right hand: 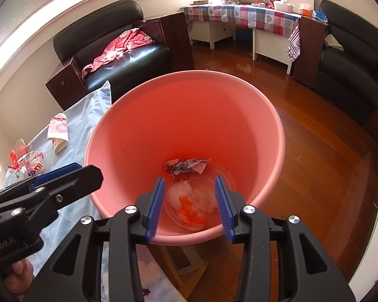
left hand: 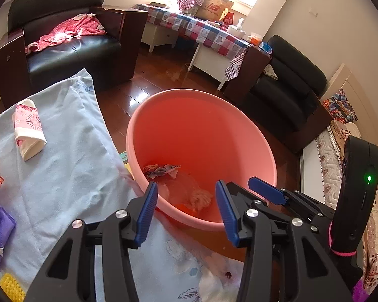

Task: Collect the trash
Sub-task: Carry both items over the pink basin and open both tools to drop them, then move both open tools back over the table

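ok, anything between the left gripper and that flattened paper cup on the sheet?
Nothing visible. The left gripper is open over the bucket's near rim; the cup lies on bare sheet off to its left.

Both wrist views look steeply down, close above the pink bucket (left hand: pixel 201 136) (right hand: pixel 186 125) (shared); left view sits farther left.

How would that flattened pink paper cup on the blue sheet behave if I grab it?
The flattened paper cup looks light and thin, so it would probably crush further under the gripper. Lying on the soft blue sheet, it may slide or drag fabric when pushed.
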`<state>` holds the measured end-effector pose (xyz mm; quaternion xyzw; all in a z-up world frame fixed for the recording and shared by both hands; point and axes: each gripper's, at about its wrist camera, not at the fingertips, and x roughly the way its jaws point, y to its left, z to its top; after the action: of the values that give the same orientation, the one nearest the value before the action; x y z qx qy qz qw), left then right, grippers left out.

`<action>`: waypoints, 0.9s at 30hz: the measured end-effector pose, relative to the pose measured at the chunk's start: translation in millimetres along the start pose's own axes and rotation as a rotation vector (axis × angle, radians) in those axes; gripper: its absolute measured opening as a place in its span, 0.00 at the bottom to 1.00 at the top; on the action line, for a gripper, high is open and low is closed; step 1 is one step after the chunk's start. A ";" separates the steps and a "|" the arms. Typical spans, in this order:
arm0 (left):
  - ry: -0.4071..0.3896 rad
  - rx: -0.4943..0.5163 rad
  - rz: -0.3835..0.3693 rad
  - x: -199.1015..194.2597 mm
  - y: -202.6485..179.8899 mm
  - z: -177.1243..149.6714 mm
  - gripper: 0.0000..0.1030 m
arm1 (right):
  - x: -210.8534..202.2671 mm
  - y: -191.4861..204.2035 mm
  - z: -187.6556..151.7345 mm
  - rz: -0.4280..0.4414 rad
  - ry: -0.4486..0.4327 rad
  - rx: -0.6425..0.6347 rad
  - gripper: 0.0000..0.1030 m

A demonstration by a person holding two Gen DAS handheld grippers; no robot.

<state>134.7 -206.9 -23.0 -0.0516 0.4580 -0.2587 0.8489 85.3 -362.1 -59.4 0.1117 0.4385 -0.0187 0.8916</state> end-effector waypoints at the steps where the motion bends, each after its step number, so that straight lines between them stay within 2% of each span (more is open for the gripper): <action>1: -0.005 0.000 0.006 -3.0 0.9 -0.9 0.46 | -1.2 1.9 -0.3 -0.003 -0.004 -0.004 0.41; 8: -0.052 0.005 0.062 -30.6 12.4 -13.0 0.46 | -12.0 22.9 -5.4 0.010 -0.018 -0.050 0.41; 16: -0.094 -0.002 0.147 -73.2 36.6 -38.5 0.46 | -22.1 63.6 -19.8 0.084 -0.015 -0.123 0.41; 27: -0.143 -0.126 0.272 -141.7 97.2 -82.7 0.44 | -35.1 116.3 -44.4 0.184 -0.011 -0.229 0.41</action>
<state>43.0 -41.9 4.4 -0.0606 0.4144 -0.1075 0.9017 44.4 -241.5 -36.8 0.0487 0.4207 0.1128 0.8989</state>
